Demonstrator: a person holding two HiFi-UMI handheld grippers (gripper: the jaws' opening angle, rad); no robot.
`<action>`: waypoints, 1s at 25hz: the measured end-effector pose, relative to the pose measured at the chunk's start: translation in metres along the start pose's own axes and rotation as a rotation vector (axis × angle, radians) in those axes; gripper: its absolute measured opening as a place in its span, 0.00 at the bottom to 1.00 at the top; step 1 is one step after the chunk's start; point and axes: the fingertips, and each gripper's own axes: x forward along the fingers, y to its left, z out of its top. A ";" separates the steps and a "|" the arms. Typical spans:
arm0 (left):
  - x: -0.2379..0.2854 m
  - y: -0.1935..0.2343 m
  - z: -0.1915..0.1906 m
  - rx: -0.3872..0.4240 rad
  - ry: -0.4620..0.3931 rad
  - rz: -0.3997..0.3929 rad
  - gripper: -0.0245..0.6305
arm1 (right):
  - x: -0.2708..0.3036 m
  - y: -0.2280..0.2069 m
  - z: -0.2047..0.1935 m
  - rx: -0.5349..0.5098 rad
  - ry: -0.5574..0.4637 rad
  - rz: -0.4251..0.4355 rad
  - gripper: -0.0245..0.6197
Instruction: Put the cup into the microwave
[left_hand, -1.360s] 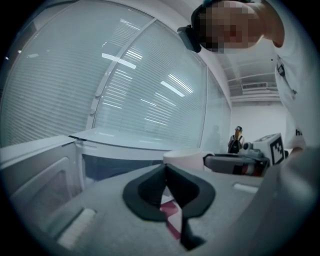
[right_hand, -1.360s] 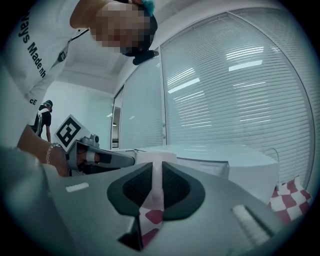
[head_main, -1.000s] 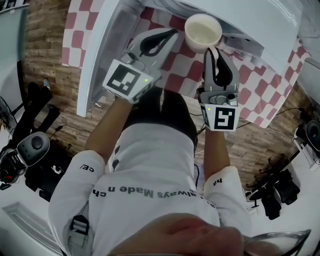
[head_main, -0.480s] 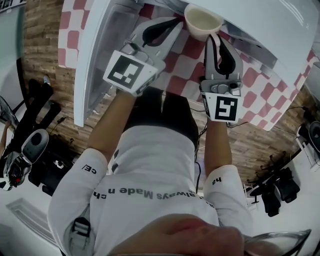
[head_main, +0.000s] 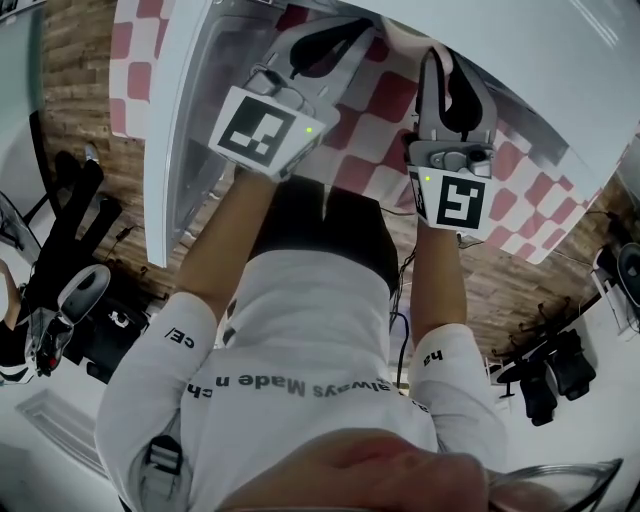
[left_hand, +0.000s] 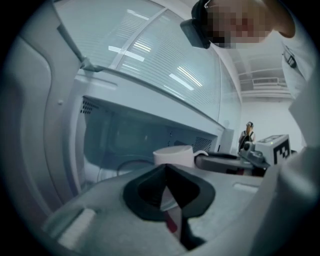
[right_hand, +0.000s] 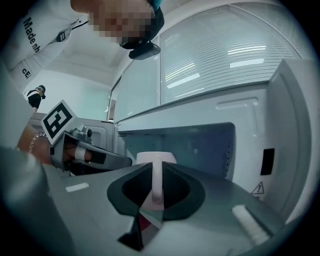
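In the right gripper view the white cup (right_hand: 156, 158) hangs at the mouth of the open microwave (right_hand: 200, 142), and my right gripper (right_hand: 155, 170) is shut on its handle (right_hand: 156, 186). From the left gripper view the cup (left_hand: 173, 155) shows just beyond my left gripper (left_hand: 165, 169), whose jaws meet with nothing between them; the right gripper (left_hand: 232, 162) reaches in from the right. In the head view the microwave's white top (head_main: 540, 60) hides the cup. Both grippers, left (head_main: 340, 35) and right (head_main: 450, 65), reach under its edge.
The microwave door (head_main: 185, 120) stands open at the left, close beside my left gripper. A red-and-white checked cloth (head_main: 385, 105) covers the table under the grippers. Black equipment lies on the wooden floor at left (head_main: 60, 300) and right (head_main: 550, 375).
Both grippers have moved forward towards the microwave. The cup, seen from above a second ago, has passed under the microwave's top and out of the head view.
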 end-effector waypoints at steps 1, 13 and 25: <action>0.002 0.002 -0.001 -0.001 0.001 0.001 0.04 | 0.003 -0.001 -0.001 -0.002 0.000 0.000 0.10; 0.025 0.025 -0.007 -0.001 0.000 0.024 0.04 | 0.031 -0.012 -0.012 -0.005 -0.013 -0.017 0.10; 0.037 0.039 -0.009 0.001 -0.007 0.045 0.04 | 0.046 -0.017 -0.018 -0.016 -0.042 -0.033 0.10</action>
